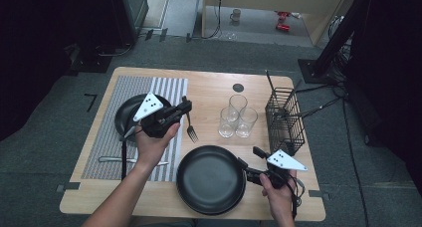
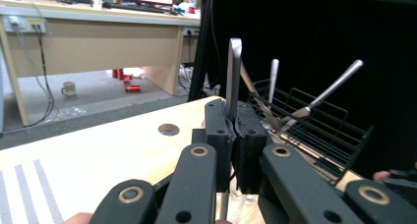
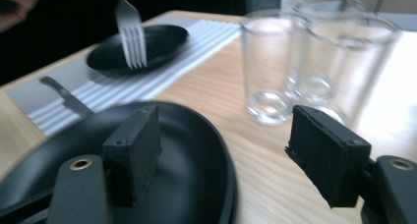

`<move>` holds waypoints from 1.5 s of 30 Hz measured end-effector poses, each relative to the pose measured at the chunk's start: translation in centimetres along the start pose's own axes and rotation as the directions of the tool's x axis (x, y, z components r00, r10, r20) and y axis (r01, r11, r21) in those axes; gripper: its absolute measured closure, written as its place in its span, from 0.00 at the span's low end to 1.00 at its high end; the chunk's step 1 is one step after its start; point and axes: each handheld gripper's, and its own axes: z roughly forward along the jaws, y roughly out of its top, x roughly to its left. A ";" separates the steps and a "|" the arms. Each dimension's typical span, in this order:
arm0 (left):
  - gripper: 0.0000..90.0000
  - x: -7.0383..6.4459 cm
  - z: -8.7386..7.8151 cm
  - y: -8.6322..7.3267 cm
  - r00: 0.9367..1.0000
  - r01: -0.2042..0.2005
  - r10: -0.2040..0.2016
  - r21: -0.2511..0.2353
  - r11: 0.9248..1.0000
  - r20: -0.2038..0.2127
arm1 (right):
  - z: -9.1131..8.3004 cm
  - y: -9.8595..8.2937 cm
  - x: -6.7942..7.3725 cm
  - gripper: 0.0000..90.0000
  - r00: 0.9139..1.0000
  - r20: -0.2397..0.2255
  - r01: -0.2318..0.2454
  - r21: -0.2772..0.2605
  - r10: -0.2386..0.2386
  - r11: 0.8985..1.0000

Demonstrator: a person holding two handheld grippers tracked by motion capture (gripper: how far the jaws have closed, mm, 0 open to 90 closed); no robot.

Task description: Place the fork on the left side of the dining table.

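While no writing was legible, the left gripper (image 1: 185, 107) clamped a silver metal fork (image 1: 191, 129); the right gripper (image 3: 226, 150) gaped empty beside the large black plate (image 3: 196, 150).

glasses (image 1: 236, 118), wire basket (image 1: 284, 120), knife (image 1: 115, 160), placemat (image 1: 167, 90).

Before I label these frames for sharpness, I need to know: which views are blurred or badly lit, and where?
High view: evenly lit over the table, dark at both sides, fairly sharp. Left gripper view: fork handle and jaws crisp against a black backdrop, the far desk bright. Right gripper view: soft all over, the glasses smeared and washed out by glare, the fork blurred, the near plate shiny.
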 end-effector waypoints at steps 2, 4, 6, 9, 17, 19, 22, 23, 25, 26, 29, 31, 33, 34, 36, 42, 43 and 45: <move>0.98 0.4 0.0 0.1 1.000 0.000 0.000 0.000 1.000 -0.010 | -0.5 -0.5 -0.5 0.32 1.000 0.016 -0.009 0.008 0.009 1.000; 0.98 0.8 0.1 0.1 1.000 0.012 -0.012 -0.006 1.000 -0.018 | -0.9 -1.1 -1.1 0.32 0.999 0.034 -0.016 0.020 0.015 1.000; 0.98 1.1 0.2 0.2 0.999 0.016 -0.017 -0.013 1.000 -0.030 | -1.3 -1.7 -1.6 0.32 0.999 0.045 -0.025 0.030 0.024 0.999; 0.98 1.6 0.3 0.3 0.999 0.011 -0.012 -0.016 1.000 -0.046 | -1.8 -2.4 -2.3 0.30 0.997 0.065 -0.036 0.041 0.034 0.998; 0.98 3.0 1.0 0.9 0.997 0.009 -0.012 -0.035 0.999 -0.079 | -3.2 -4.0 -4.1 0.28 0.991 0.122 -0.059 0.072 0.050 0.996; 0.98 3.4 1.2 1.1 0.996 0.008 -0.011 -0.035 0.999 -0.088 | -3.5 -4.3 -4.6 0.27 0.988 0.144 -0.074 0.091 0.060 0.993; 0.98 4.1 1.3 1.2 0.997 0.034 -0.037 -0.046 0.998 -0.074 | -3.7 -4.8 -5.2 0.24 0.978 0.199 -0.085 0.132 0.057 0.988; 0.98 4.4 1.3 1.3 0.996 0.044 -0.047 -0.050 0.998 -0.070 | -3.7 -5.0 -5.4 0.23 0.975 0.215 -0.088 0.151 0.054 0.985; 0.98 5.0 1.3 1.3 0.995 0.055 -0.059 -0.053 0.997 -0.077 | -3.7 -5.3 -5.9 0.23 0.971 0.231 -0.104 0.166 0.064 0.981; 0.98 5.2 1.3 1.3 0.995 0.059 -0.063 -0.054 0.997 -0.082 | -3.8 -5.5 -6.2 0.23 0.968 0.243 -0.116 0.177 0.071 0.977; 0.98 5.9 1.3 1.6 0.993 0.062 -0.067 -0.055 0.997 -0.098 | -3.7 -6.0 -6.9 0.22 0.962 0.258 -0.142 0.201 0.088 0.969; 0.98 6.2 1.4 1.7 0.992 0.063 -0.068 -0.057 0.996 -0.109 | -3.7 -6.1 -7.1 0.22 0.960 0.269 -0.143 0.220 0.081 0.965; 0.98 6.5 1.4 1.9 0.991 0.058 -0.064 -0.055 0.997 -0.119 | -3.6 -6.2 -7.3 0.21 0.959 0.273 -0.142 0.235 0.075 0.962; 0.98 6.7 1.4 2.0 0.990 0.057 -0.063 -0.057 0.997 -0.123 | -3.5 -6.2 -7.4 0.20 0.959 0.273 -0.144 0.243 0.075 0.959; 0.98 7.0 1.4 2.2 0.989 0.056 -0.063 -0.057 0.997 -0.134 | -3.3 -6.3 -7.5 0.20 0.958 0.280 -0.145 0.264 0.068 0.954; 0.98 8.4 1.4 2.7 0.981 0.103 -0.115 -0.082 0.991 -0.156 | -3.3 -6.3 -7.9 0.19 0.946 0.324 -0.110 0.298 0.008 0.948; 0.98 8.6 1.4 2.8 0.980 0.104 -0.116 -0.081 0.991 -0.162 | -3.3 -6.3 -8.0 0.18 0.948 0.317 -0.114 0.296 0.015 0.948; 0.98 8.8 1.8 3.1 0.979 0.097 -0.108 -0.074 0.993 -0.172 | -3.1 -6.3 -7.9 0.15 0.947 0.321 -0.107 0.307 0.003 0.946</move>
